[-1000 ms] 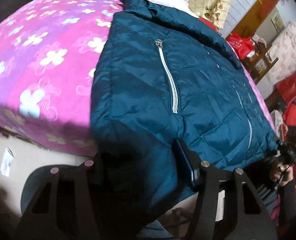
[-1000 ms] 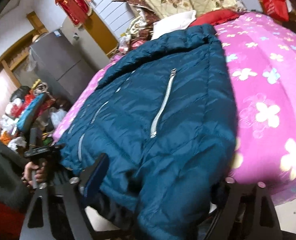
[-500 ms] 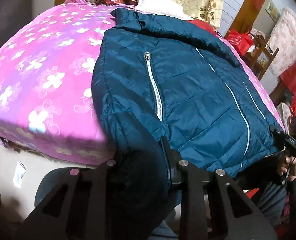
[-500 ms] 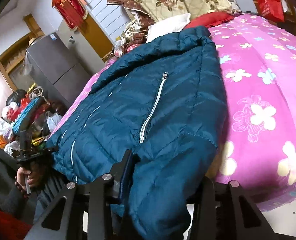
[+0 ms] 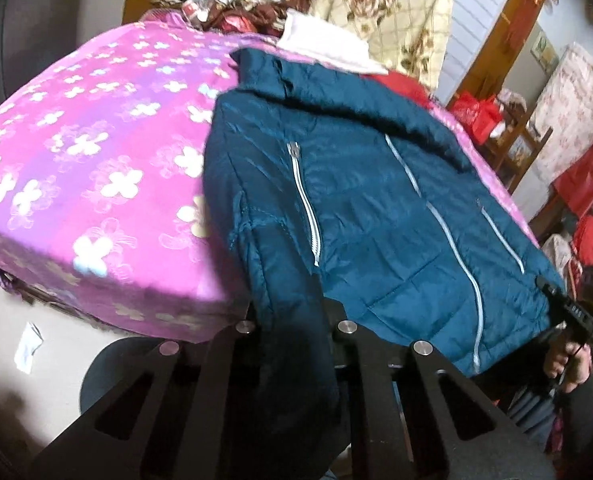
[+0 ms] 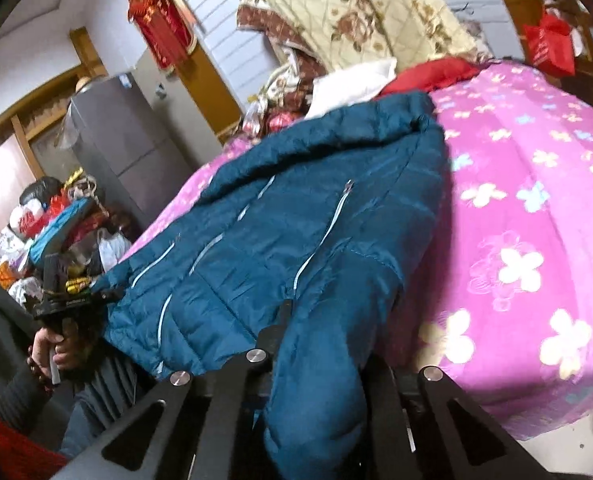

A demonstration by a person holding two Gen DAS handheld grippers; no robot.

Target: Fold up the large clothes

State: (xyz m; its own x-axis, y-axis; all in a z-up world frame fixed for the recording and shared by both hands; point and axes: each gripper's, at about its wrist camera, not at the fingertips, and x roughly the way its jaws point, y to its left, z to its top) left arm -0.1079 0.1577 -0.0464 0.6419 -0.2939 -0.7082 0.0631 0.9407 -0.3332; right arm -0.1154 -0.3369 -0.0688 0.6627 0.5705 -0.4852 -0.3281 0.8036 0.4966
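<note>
Both grippers have closed since a second ago, when their fingers stood apart around the hem corners of the jacket point(image 5: 376, 208), and both have come up a little with the cloth. At the foot of a bed, the left gripper point(image 5: 292, 320) has its fingers pinched tight on the jacket's near left corner, with dark blue padded cloth bunched between them and hanging down over the black frame. The right gripper point(image 6: 324, 344) is likewise clamped on the opposite hem corner, a thick fold of jacket spilling down between its fingers.

Spread front-up on the bed, the blue jacket has its collar toward the headboard end and its hem at the near edge, where it overhangs the mattress. Pale zips run down its front and over its pockets. Under it lies a pink bedspread point(image 5: 96, 152) printed with white flowers, bare to one side of the jacket.

A white pillow point(image 5: 328, 44) and a red one point(image 6: 436, 74) lie just beyond the collar, with a cream floral quilt point(image 6: 376, 16) heaped behind them. From the left camera the person's right hand point(image 5: 568, 364) shows at the far right edge, gripping its handle; from the right camera the left hand point(image 6: 52, 350) shows at the far left, doing the same.
</note>
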